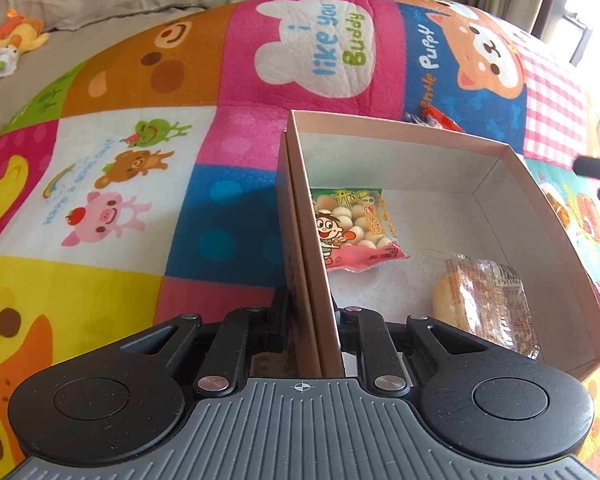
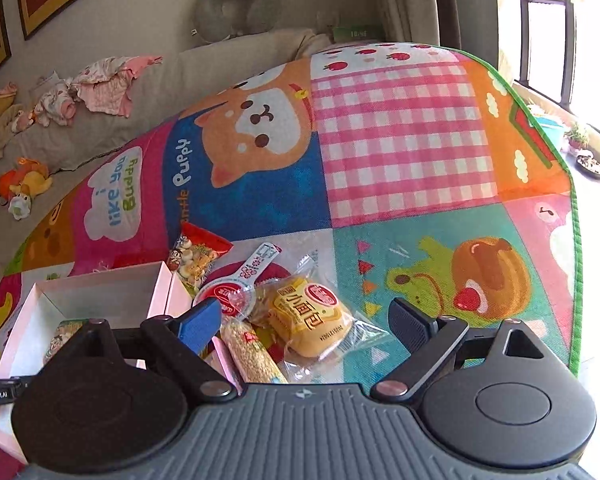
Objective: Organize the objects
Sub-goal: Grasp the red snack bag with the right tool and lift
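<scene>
A pink cardboard box sits on the colourful play mat. My left gripper is shut on the box's left wall. Inside the box lie a snack bag of small round biscuits and a wrapped bun. In the right wrist view my right gripper is open just above a wrapped yellow bun. Beside that bun lie a puffed grain bar, a red-and-white sachet and a red snack bag. The box is at the left.
A beige sofa with baby clothes and a plush toy lies behind the mat. The mat's green edge is at the right, with floor and small dishes near the window beyond.
</scene>
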Motion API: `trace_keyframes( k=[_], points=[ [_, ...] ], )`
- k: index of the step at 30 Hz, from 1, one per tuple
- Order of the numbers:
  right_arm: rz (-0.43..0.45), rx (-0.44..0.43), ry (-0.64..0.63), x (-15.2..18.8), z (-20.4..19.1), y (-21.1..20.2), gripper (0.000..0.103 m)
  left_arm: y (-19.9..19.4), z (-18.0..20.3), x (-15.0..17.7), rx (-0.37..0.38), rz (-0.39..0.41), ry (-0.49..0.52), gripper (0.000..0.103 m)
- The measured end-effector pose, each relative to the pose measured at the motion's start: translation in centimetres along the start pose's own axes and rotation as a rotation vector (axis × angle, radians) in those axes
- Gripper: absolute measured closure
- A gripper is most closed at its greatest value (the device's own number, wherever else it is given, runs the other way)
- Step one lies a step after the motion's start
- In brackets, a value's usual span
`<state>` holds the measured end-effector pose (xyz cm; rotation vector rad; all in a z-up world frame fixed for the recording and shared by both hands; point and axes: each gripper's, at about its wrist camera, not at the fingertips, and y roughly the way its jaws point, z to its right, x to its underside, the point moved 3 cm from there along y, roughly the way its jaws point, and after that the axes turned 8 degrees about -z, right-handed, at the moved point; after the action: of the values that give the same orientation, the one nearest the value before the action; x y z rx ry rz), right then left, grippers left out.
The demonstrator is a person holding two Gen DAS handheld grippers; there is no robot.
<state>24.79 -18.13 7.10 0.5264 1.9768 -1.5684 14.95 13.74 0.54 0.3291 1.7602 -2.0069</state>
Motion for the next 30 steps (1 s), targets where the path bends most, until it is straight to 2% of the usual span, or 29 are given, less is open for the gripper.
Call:
trace_keyframes(
  k=[5,10,12,14,16,18,21,24,27,30],
  points=[
    [-0.096,-0.085,0.004,-5.3,-4.0,6.1,0.009,-0.1,0.1,0.3,-0.003,0.001,0.006,0.085],
    [-0.284,-0.145,0.084,-8.3,-7.7,13.8,0.009,-0.2,-0.1,0.3,0.004,0.006,0.003,0.085],
    [-0.336,-0.124,0.096,-8.4,-8.8,15.9,0.009,-0.2,-0.1,0.3,0.005,0.007,0.003,0.084],
    [-0.388,-0.073,0.053,-8.3,-10.0,17.6,0.016,-0.2,-0.1,0.3,0.011,0.009,-0.002,0.084],
    [-0.374,-0.045,0.000,-8.4,-10.7,17.3,0.032,-0.1,-0.2,0.4,0.017,0.013,-0.006,0.084],
    [-0.357,-0.028,-0.079,-8.2,-11.1,16.7,0.038,-0.1,-0.3,0.4,0.023,0.016,-0.013,0.083],
    [-0.320,0.027,-0.101,-7.8,-9.9,15.5,0.041,-0.1,-0.4,0.5,0.028,0.018,-0.017,0.083],
    [-0.219,0.067,-0.074,-7.8,-7.8,12.0,0.044,-0.1,-0.5,0.5,0.032,0.019,-0.021,0.083],
    [-0.108,0.071,-0.112,-6.9,-6.4,6.7,0.044,-0.1,-0.5,0.4,0.034,0.023,-0.025,0.083],
    [-0.058,0.025,-0.135,-5.1,-4.7,1.4,0.044,-0.1,-0.5,0.5,0.033,0.029,-0.026,0.083]
  ],
)
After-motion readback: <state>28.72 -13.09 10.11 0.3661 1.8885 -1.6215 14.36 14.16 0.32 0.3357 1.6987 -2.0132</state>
